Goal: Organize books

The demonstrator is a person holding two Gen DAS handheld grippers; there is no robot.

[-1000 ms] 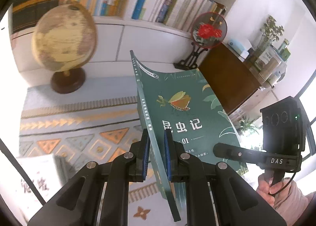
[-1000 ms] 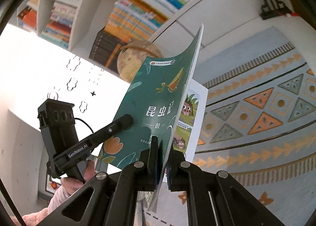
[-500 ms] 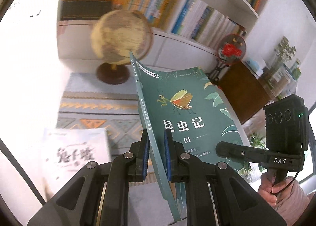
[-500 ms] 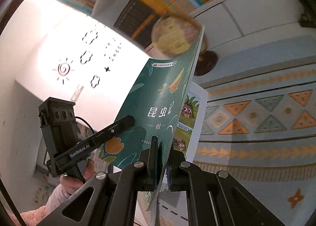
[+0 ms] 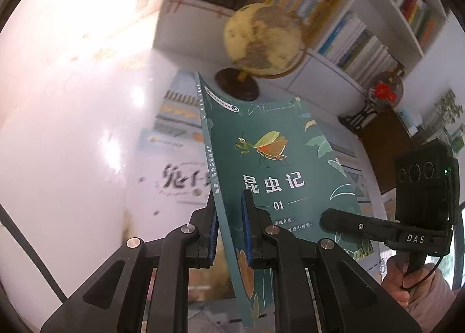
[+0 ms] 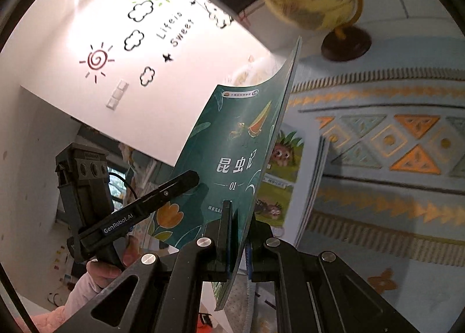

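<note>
A thin green book point(image 5: 279, 164) with an insect on its cover is held up in the air by both grippers. My left gripper point(image 5: 229, 216) is shut on its spine edge. My right gripper point(image 6: 237, 216) is shut on the opposite edge of the green book point(image 6: 232, 158), whose cover bows. A white book point(image 5: 180, 179) with black brush lettering lies on the patterned tablecloth below. In the right wrist view a picture book point(image 6: 282, 176) with a hedgehog lies behind the green one. Each view shows the other hand-held gripper beside the book.
A globe point(image 5: 261, 39) on a dark round base stands on the tablecloth point(image 6: 392, 158) before a white bookshelf point(image 5: 363, 42) full of books. A round red-flower fan ornament point(image 5: 385, 91) stands at the right. A white wall point(image 6: 130, 56) with decals is at the left.
Both grippers have swung left with the green book held between them. The globe and shelf have shifted right in view, and the white book now sits behind the green one.
</note>
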